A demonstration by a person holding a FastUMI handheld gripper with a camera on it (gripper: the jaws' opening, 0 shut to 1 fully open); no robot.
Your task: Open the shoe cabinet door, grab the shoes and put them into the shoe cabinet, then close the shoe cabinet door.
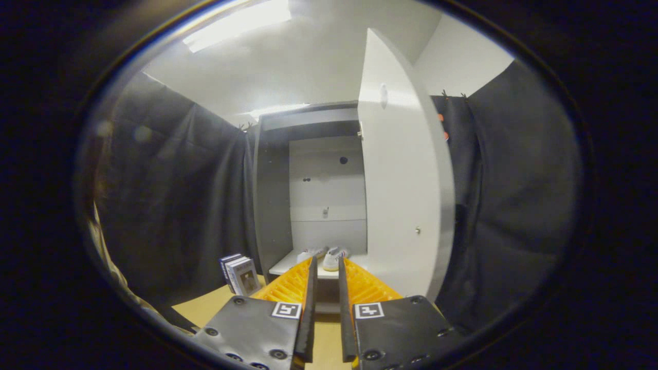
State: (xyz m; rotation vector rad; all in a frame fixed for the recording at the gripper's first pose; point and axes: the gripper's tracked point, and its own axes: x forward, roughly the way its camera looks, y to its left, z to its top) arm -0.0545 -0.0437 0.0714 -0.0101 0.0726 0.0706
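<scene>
- Tool (pixel 326 267) first: its two ridged fingers stand a narrow gap apart, nearly closed, with nothing between them, aimed at the open cabinet from a little way back.
- Shoe cabinet (pixel 272 169) is a tall, flat-panelled box, smooth and matt like laminated board, with a pale back wall and a low shelf (pixel 280 266).
- Cabinet door (pixel 398 195) stands swung wide to the right of the opening; it is a stiff, broad slab with a small knob (pixel 417 230) near its free edge. I judge it light on its hinges, best pushed on its flat face or free edge, since the knob looks small and slippery.
- Shoes (pixel 325 255), a pale pair, sit side by side on the low shelf just beyond the fingertips; they look soft and light.
- Books (pixel 240 274) stand on the floor just left of the cabinet.
</scene>
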